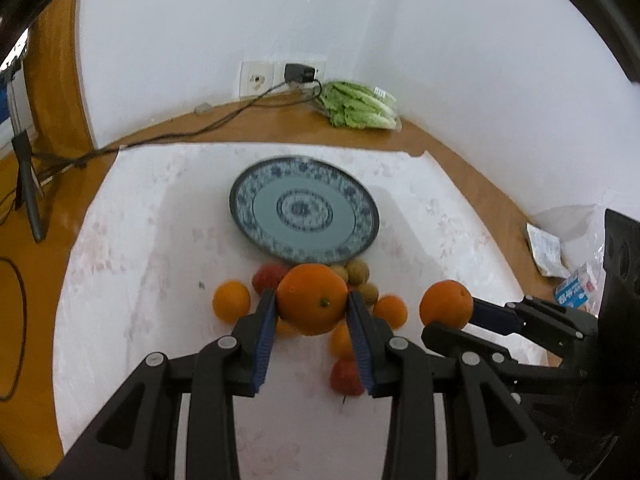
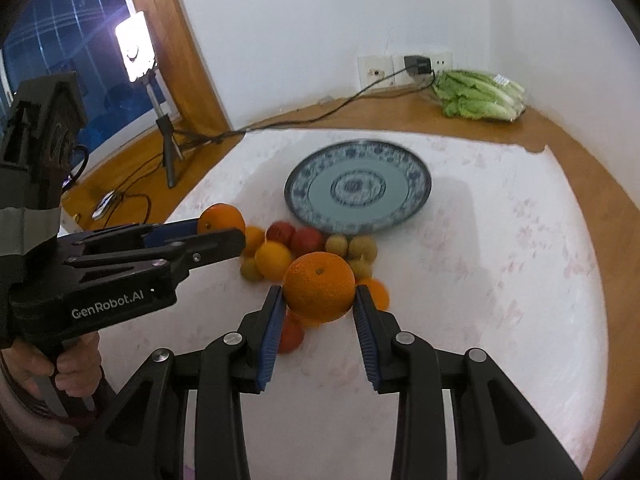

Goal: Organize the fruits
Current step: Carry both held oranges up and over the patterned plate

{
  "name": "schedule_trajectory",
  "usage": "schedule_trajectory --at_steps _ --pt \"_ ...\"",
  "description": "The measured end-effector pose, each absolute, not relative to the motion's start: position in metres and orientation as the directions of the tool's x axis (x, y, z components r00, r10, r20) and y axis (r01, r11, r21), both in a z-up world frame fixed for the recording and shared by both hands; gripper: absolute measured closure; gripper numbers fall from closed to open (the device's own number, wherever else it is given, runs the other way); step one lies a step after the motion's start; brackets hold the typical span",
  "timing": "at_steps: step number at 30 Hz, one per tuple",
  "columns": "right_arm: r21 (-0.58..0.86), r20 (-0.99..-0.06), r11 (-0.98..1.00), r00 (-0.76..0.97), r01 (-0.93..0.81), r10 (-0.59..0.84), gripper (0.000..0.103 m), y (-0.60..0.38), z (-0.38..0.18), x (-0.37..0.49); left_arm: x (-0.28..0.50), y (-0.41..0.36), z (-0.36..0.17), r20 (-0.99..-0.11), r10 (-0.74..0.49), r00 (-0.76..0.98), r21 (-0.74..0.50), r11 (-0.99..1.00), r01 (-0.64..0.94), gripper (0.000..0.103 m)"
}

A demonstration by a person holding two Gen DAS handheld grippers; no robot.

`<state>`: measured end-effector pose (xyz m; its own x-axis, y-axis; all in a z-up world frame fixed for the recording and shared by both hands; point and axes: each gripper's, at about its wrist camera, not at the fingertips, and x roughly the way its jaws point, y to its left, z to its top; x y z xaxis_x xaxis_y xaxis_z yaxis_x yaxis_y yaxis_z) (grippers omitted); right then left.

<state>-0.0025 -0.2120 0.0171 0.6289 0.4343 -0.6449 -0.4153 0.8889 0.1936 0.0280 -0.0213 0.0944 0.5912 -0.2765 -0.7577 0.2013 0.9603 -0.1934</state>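
Note:
My left gripper is shut on a large orange and holds it above the fruit pile. My right gripper is shut on a second orange, also off the cloth. Each shows in the other's view: the right gripper with its orange, and the left gripper with its orange. Below lie more oranges, red apples and small tan fruits. Just behind the pile sits an empty blue-patterned plate.
A white cloth covers the wooden table. Bagged lettuce lies by the wall sockets, from which a cable runs left. A lamp on a tripod stands far left. Plastic bags and packets lie right. A hand grips the left handle.

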Motion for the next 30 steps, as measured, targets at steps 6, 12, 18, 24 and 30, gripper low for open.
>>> schedule_trajectory --at_steps 6,12,18,24,30 --pt "0.198 -0.649 0.893 0.628 -0.404 0.428 0.067 -0.216 0.026 0.025 0.05 -0.025 0.107 -0.748 -0.283 0.6 -0.188 0.958 0.218 0.066" --pt "0.216 -0.648 0.9 0.634 -0.378 0.422 0.067 -0.222 0.03 0.059 0.08 -0.033 0.107 -0.75 -0.275 0.602 -0.165 0.959 0.231 0.066" --pt "0.222 -0.655 0.902 0.629 -0.371 0.419 0.067 -0.222 0.027 0.09 0.115 -0.033 0.092 -0.767 -0.271 0.582 -0.18 0.961 0.21 0.066" --pt "0.212 -0.667 0.906 0.624 -0.365 0.408 0.067 -0.216 0.016 0.121 0.145 -0.036 0.073 -0.787 -0.264 0.557 -0.181 0.963 0.201 0.066" --pt "0.215 -0.679 0.912 0.618 -0.348 0.396 0.067 -0.211 0.002 0.149 0.168 -0.036 0.055 -0.803 -0.247 0.543 -0.174 0.967 0.184 0.067"
